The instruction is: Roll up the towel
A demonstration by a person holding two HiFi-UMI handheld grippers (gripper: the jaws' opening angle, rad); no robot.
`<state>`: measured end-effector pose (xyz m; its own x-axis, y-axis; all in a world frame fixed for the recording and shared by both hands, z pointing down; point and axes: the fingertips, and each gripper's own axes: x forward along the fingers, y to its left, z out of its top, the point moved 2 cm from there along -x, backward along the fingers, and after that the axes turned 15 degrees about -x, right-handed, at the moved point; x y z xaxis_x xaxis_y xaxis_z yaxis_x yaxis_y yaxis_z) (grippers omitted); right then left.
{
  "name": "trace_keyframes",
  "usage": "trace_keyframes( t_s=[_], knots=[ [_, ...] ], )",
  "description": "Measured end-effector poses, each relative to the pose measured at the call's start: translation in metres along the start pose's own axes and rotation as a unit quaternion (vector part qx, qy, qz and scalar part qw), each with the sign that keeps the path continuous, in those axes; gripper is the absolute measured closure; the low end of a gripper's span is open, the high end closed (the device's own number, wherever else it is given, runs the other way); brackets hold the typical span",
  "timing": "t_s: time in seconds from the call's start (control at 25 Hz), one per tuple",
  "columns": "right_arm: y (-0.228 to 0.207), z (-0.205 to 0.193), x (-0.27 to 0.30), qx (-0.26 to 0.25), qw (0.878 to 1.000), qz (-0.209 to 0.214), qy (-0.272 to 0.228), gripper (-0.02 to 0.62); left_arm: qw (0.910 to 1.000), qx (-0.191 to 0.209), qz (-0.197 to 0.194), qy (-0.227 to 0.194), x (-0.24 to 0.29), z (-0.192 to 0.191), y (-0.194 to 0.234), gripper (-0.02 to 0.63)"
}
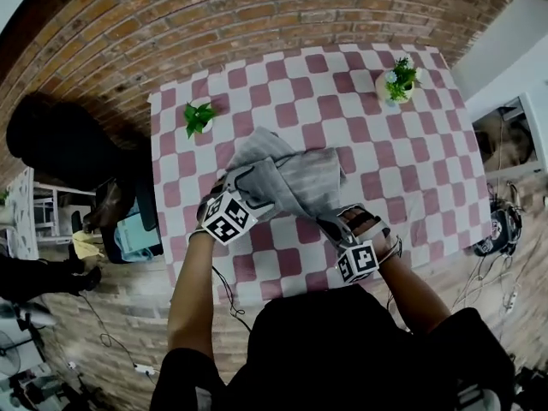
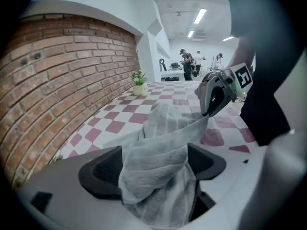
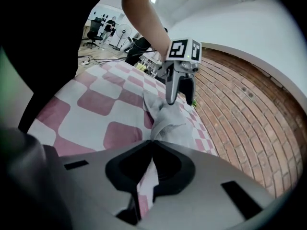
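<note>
Two tongs tight on the towel point(image 1: 295, 178): left tongs point(image 2: 153, 166) round a thick bunch, right tongs point(image 3: 151, 163) on a thin edge.

The towel point(image 1: 291, 174) lies heaped on the table point(image 1: 411, 169). Your left gripper point(image 1: 247, 187) is at the towel's near left corner and your right gripper point(image 1: 332, 226) at its near right corner, each with cloth between its jaws. The left plant point(image 1: 199, 116) stands behind the towel to its left, the right plant point(image 1: 398, 80) farther behind to its right. The wall point(image 1: 214, 24) runs behind the towel, past both plants.
</note>
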<state>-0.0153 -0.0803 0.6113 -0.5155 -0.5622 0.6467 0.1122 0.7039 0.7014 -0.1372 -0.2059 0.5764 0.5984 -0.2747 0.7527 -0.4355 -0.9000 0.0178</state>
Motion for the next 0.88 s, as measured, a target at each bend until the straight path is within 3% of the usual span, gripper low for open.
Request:
trace_keyframes(
  t_s=[0.2, 0.48, 0.68, 0.88],
  knots=[
    [0.014, -0.008, -0.025, 0.021, 0.999, 0.022, 0.021, 0.583, 0.9992, -0.012, -0.022, 0.032, 0.019, 0.01, 0.019, 0.228],
    [0.034, -0.02, -0.042, 0.048, 0.997, 0.033, 0.042, 0.583, 0.9916, -0.057, -0.093, 0.07, 0.06, 0.006, 0.007, 0.349],
    [0.048, -0.025, -0.042, 0.05, 0.997, 0.033, 0.043, 0.583, 0.9878, -0.068, -0.096, 0.102, 0.071, -0.003, 0.002, 0.412],
    [0.047, -0.025, -0.043, 0.055, 0.997, 0.029, 0.046, 0.583, 0.9882, -0.026, -0.067, 0.136, 0.069, -0.007, -0.004, 0.507]
  ],
)
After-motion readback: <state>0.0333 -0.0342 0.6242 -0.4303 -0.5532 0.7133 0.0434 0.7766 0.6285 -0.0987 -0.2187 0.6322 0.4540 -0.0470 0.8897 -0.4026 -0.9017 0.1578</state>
